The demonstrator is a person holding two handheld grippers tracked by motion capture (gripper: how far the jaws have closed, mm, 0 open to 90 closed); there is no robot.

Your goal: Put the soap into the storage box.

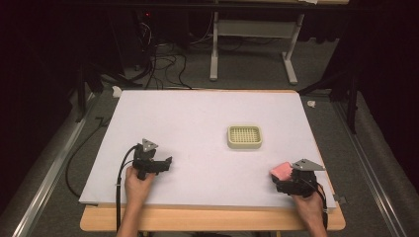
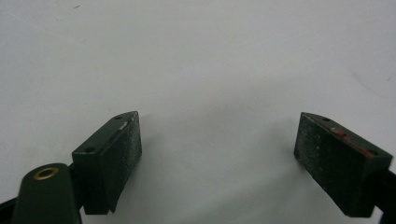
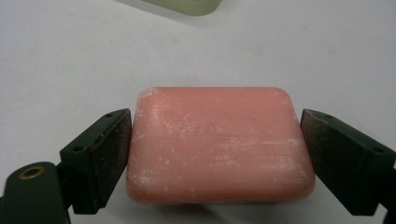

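Observation:
A pink bar of soap lies flat between the jaws of my right gripper, and both pads press its short sides. In the high view the soap sits at the board's front right corner, just ahead of the right gripper. A cream soap dish with a grid insert stands right of the board's centre, and its edge peeks in at the top of the right gripper view. My left gripper is at the front left, and its jaws stand open over bare white surface.
The white board lies on a wooden table. A small white object sits off the board's far left corner. Cables and a grey stand are on the floor behind.

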